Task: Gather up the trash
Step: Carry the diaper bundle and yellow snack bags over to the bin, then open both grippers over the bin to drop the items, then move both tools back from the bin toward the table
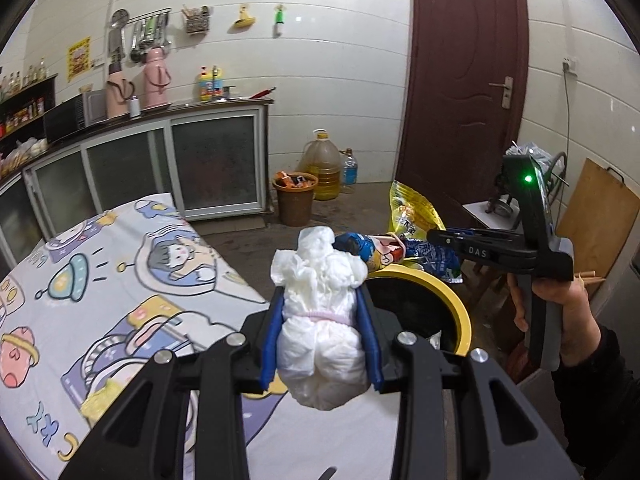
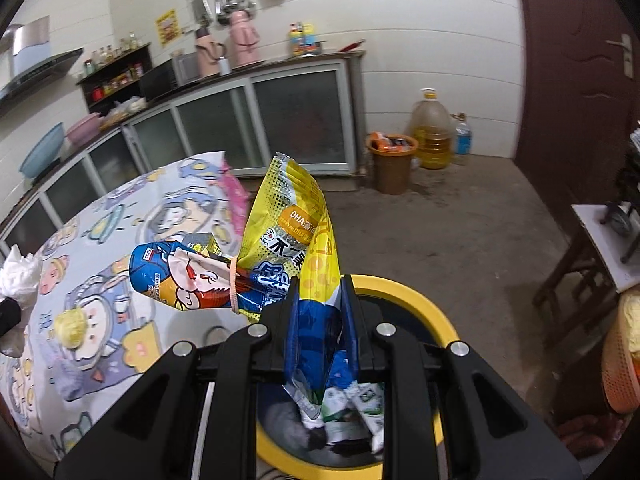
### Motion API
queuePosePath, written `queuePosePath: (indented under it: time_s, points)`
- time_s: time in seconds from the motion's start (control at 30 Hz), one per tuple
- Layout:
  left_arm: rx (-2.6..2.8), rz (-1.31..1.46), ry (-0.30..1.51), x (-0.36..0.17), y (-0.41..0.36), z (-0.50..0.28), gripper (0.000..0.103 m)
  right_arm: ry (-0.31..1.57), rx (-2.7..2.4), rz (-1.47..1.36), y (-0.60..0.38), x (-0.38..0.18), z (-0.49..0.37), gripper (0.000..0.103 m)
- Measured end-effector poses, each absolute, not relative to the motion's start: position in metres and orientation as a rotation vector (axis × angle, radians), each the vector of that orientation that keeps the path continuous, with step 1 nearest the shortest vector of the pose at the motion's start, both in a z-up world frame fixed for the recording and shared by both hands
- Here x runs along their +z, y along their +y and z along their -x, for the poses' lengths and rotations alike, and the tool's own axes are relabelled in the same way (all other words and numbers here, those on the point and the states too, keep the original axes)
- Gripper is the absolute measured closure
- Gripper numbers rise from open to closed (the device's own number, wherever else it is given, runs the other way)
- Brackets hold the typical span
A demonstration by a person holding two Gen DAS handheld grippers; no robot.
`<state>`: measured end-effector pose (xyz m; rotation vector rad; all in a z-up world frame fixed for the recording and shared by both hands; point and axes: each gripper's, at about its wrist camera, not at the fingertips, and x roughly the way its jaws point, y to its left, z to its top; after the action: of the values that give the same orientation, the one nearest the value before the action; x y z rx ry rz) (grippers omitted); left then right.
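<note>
My left gripper [image 1: 320, 300] is shut on a white crumpled tissue bundle [image 1: 320, 320] tied with a pink rubber band, held at the table edge beside the yellow-rimmed trash bin [image 1: 452, 292]. My right gripper [image 2: 322, 284] is shut on a bundle of snack wrappers [image 2: 280, 248], yellow and blue, banded together, held over the bin [image 2: 416, 300]. The right gripper and wrappers [image 1: 404, 248] also show in the left wrist view above the bin. The tissue bundle [image 2: 18, 276] shows at the left edge of the right wrist view. Trash lies inside the bin.
A table with a cartoon-print cloth [image 1: 120, 280] is at left; a yellow crumpled scrap [image 2: 72, 326] lies on it. A brown bin [image 1: 295, 200] with trash, an oil jug [image 1: 322, 170] and a water bottle stand by the wall. Cabinets at left, a door at right.
</note>
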<state>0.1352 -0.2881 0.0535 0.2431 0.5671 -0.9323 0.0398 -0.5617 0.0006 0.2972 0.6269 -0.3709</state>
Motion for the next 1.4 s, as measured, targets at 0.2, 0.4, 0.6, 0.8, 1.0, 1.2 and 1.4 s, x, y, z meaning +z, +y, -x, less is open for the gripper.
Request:
queuePosePath:
  time_s: [0.2,0.4,0.6,0.8,1.0,1.2,1.4]
  points:
    - [-0.973,-0.248,0.595,0.044,-0.317,-0.136,0.071,0.649,-0.454,-0.294,-0.58,-0.014,-0.032,0.084]
    - [-0.992,-0.268,0.64,0.026,-0.349,-0.138,0.071,0.686,-0.501,-0.308,-0.591,-0.036,-0.031,0.084]
    - [-0.998,-0.289,0.691,0.001,-0.381,-0.141,0.071,0.742,-0.558,-0.299,-0.597,-0.058,-0.04,0.083]
    - [-1.008,-0.284,0.763,-0.026,-0.408,-0.146,0.071,0.775,-0.566,-0.319,-0.604,-0.072,-0.049,0.083]
    - [-1.005,-0.272,0.8,-0.039,-0.421,-0.152,0.07,0.802,-0.599,-0.337,-0.614,-0.079,-0.051,0.077]
    - [-0.975,-0.236,0.775,-0.035,-0.413,-0.154,0.03,0.82,-0.642,-0.351,-0.622,-0.083,-0.046,0.048]
    - [-0.975,-0.212,0.761,-0.024,-0.367,-0.162,0.025,0.803,-0.645,-0.378,-0.626,-0.08,-0.032,0.048]
